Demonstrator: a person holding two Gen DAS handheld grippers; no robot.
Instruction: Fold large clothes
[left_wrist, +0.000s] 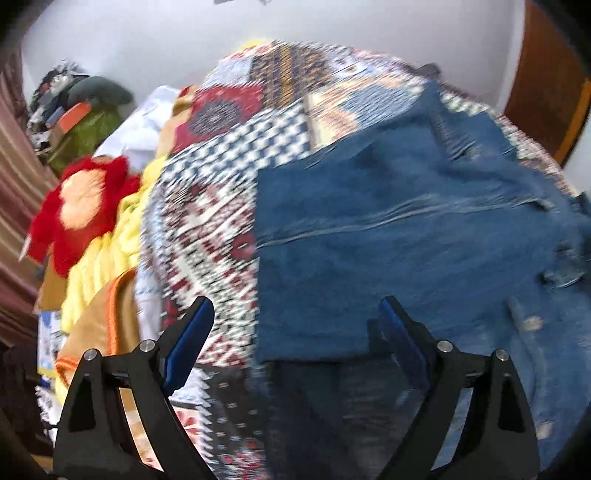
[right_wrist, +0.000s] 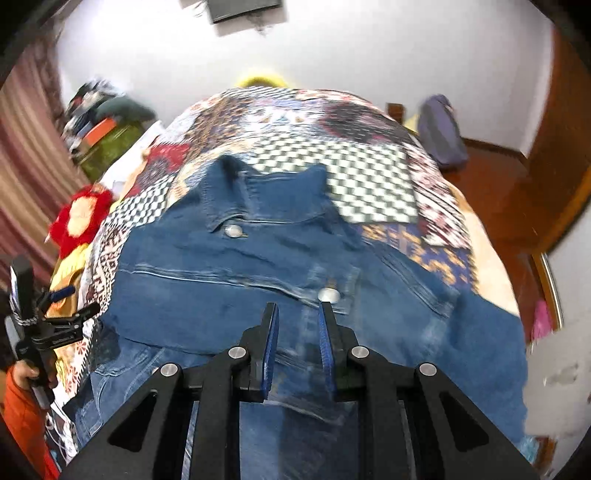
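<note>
Left wrist view: denim jacket (left_wrist: 406, 229) fills the centre and right of the frame, lying flat on the patchwork bedspread (left_wrist: 229, 155) — a wide surface, good for folding something this large.
Jacket edge: a straight folded side runs down the middle of the frame, so one part looks already turned in.
Left gripper (left_wrist: 295, 325): jaws spread wide at the lower edge, nothing between the blue pads (left_wrist: 184, 343); it hangs above the cloth, probably freed for a new grab.
Clutter: a red and peach plush toy (left_wrist: 81, 206) and yellow cloth (left_wrist: 107, 251) sit at the left, off the working area.

Right wrist view: jacket lies collar (right_wrist: 266, 192) toward the top of the frame, its front facing up, two metal buttons (right_wrist: 328, 295) showing.
Right gripper (right_wrist: 297, 314): jaws nearly pressed together at lower centre; the narrow gap shows denim behind it, yet blur hides whether any fabric is pinched — I cannot tell.
Far left edge: the other gripper in a hand (right_wrist: 26, 373), orange sleeve (right_wrist: 22, 413) below it, held clear of the jacket.
</note>
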